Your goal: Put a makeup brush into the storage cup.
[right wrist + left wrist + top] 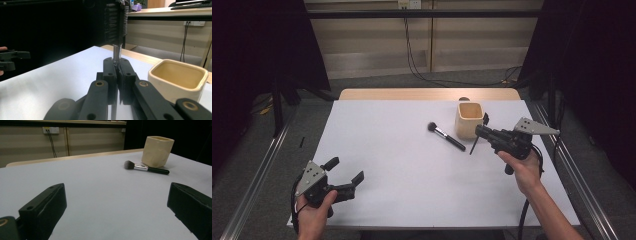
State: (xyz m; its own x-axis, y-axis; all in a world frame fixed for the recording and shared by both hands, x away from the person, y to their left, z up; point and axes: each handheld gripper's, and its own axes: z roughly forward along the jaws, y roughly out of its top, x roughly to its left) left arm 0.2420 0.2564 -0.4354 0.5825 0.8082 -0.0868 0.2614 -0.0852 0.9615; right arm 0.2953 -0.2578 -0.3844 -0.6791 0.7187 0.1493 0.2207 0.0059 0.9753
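Note:
A cream square cup [469, 120] [157, 151] [178, 75] stands at the table's far right. Left of it on the white top lies a makeup brush [446, 136] [146, 167] with a black handle, silver ferrule and dark round head. My right gripper [479, 131] [117, 62] hovers beside the cup, shut on a second slim brush [473, 145] [116, 53]; its thin handle hangs below the jaws and its silver ferrule and dark head rise above them. My left gripper [346, 170] [116, 192] is open near the front left corner, nothing between its jaws.
The white table [402, 170] is bordered by a wooden strip [427, 94] at the back. Metal rails [252, 185] run along both sides on the floor. Cables [417, 65] hang down the rear wall. The left gripper [12, 58] appears far off in the right gripper view.

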